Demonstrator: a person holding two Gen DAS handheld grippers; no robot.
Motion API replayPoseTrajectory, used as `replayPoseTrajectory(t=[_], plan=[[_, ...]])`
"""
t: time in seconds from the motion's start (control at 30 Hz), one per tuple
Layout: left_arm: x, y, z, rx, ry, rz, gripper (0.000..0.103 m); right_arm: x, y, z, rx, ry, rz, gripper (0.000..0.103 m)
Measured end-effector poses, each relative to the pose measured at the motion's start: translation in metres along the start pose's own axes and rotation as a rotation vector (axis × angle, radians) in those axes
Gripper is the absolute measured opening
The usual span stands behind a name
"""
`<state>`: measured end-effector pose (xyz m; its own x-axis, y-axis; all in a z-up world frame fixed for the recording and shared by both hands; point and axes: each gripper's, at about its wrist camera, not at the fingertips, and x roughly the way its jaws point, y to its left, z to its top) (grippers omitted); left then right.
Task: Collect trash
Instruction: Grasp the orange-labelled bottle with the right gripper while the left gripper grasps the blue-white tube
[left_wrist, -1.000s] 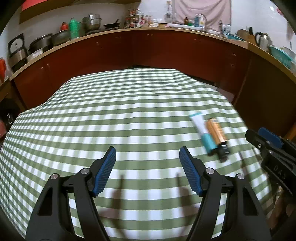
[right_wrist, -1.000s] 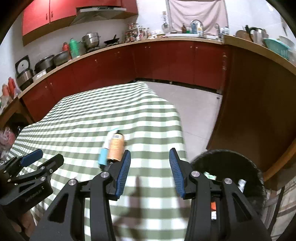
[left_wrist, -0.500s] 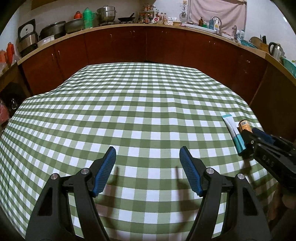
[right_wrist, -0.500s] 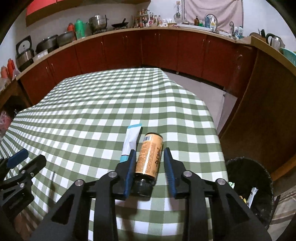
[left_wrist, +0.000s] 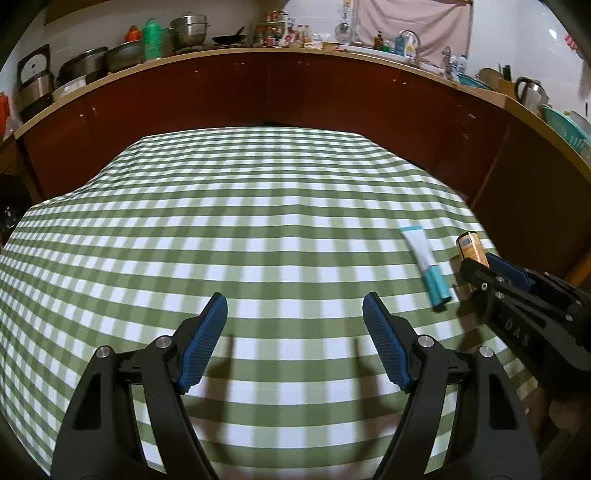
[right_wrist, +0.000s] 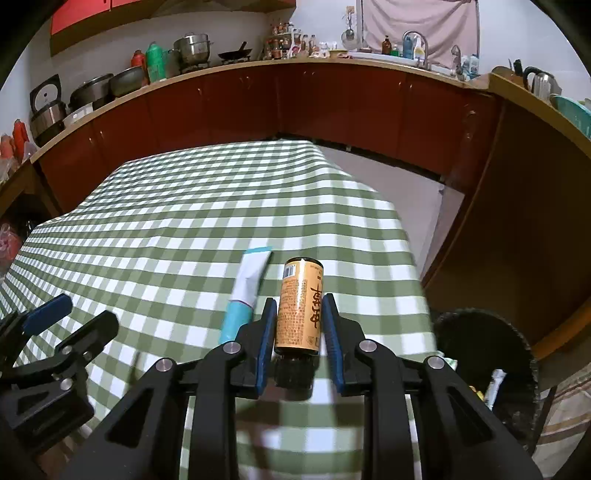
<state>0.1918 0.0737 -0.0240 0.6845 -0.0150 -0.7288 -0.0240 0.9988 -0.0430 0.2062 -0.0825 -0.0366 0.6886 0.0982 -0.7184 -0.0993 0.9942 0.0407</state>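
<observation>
My right gripper (right_wrist: 299, 314) is shut on an orange bottle (right_wrist: 300, 302) with a black cap, held lifted above the green checked tablecloth (right_wrist: 184, 221). The bottle (left_wrist: 468, 246) and right gripper (left_wrist: 480, 267) also show at the right of the left wrist view. A white and teal tube (right_wrist: 243, 291) lies on the cloth just left of the bottle; it also shows in the left wrist view (left_wrist: 424, 266). My left gripper (left_wrist: 295, 332) is open and empty above the cloth near its front edge, and shows in the right wrist view (right_wrist: 66, 317).
A black trash bin (right_wrist: 487, 354) with some rubbish inside stands on the floor right of the table. Red-brown cabinets (left_wrist: 295, 96) with pots and bottles on the counter run behind the table. The table's right edge (right_wrist: 413, 266) drops to the floor.
My right gripper closed around the orange bottle and lifted it off the cloth, away from the tube. The left gripper stayed open and hardly moved.
</observation>
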Motion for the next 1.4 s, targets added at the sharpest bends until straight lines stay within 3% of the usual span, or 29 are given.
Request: replayPoseTrajectory(t=[0.8, 1.07, 1.2, 1.4], plan=[[0.048, -0.096, 0.017, 0.112, 0.056, -0.055, 0.073, -0.031, -0.112, -0.034, 0.128, -0.045, -0.087, 0.025], [0.058, -0.109, 0.017, 0.144, 0.070, -0.064, 0.040, -0.029, -0.129, -0.043, 0.158, -0.040, -0.086, 0.025], [0.057, -0.115, 0.016, 0.162, 0.061, -0.076, 0.017, -0.029, -0.132, -0.043, 0.165, -0.042, -0.083, 0.025], [0.053, -0.122, 0.012, 0.192, 0.045, -0.076, 0.011, -0.030, -0.134, -0.045, 0.174, -0.041, -0.085, 0.025]])
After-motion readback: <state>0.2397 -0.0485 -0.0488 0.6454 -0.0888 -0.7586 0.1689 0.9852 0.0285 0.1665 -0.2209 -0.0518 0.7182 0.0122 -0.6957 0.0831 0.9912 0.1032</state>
